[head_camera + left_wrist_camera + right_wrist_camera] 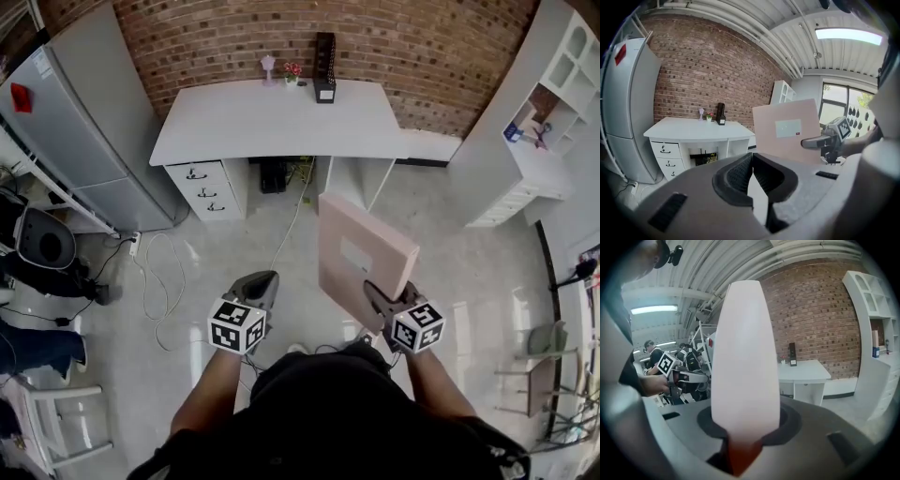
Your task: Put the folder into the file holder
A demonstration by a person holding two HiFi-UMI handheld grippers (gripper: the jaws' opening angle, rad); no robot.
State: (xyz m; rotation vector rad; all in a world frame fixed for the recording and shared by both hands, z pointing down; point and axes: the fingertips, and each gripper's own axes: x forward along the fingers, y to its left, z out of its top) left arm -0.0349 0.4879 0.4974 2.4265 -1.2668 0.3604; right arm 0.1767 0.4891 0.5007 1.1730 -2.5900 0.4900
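Observation:
A pale pink folder [361, 253] stands upright on its edge in the air over the floor, with my right gripper [376, 294] shut on its near lower corner. In the right gripper view the folder [745, 357] rises edge-on out of the jaws and hides the middle of the picture. The black file holder [324, 67] stands at the back of the white desk [272, 122], against the brick wall and well ahead of both grippers. My left gripper [265, 278] hovers to the left of the folder, its jaws together with nothing between them. From the left gripper view the folder [787, 131] shows face-on at right.
A grey fridge [80, 131] stands left of the desk and a white shelf unit [534, 141] stands right. Two small flower pots [279, 70] sit beside the file holder. Cables [159, 272] lie on the floor. Chairs [530, 366] and a person's legs [37, 342] are at the sides.

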